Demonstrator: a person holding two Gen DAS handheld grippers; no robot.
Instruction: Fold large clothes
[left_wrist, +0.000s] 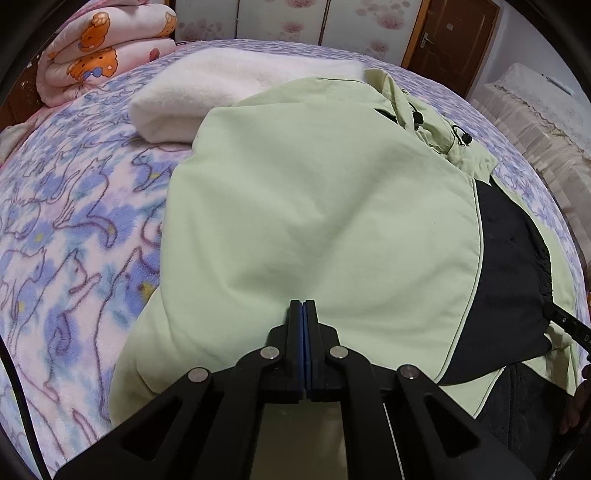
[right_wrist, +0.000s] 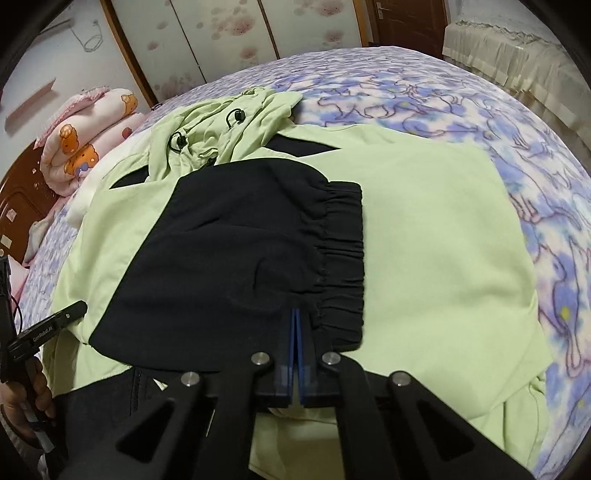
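Observation:
A large light green jacket (left_wrist: 314, 203) (right_wrist: 436, 240) lies spread on the bed, its hood (left_wrist: 436, 122) (right_wrist: 229, 122) with black drawcord toggles at the far end. A black panel with a gathered elastic edge (right_wrist: 240, 240) (left_wrist: 509, 266) lies across its middle. My left gripper (left_wrist: 303, 304) is shut with its tips down in the green cloth, which creases toward them. My right gripper (right_wrist: 297, 312) is shut at the near edge of the black panel beside the elastic gathers. The left gripper's body (right_wrist: 48, 325), held in a hand (right_wrist: 33, 387), also shows in the right wrist view.
The bed carries a fleece blanket (left_wrist: 74, 221) (right_wrist: 480, 96) with a blue cat print. A folded white blanket (left_wrist: 221, 92) lies beyond the jacket, and a pink folded quilt (left_wrist: 103, 55) (right_wrist: 81, 147) is stacked at the headboard. A cloth-covered piece of furniture (left_wrist: 535, 122) stands beside the bed.

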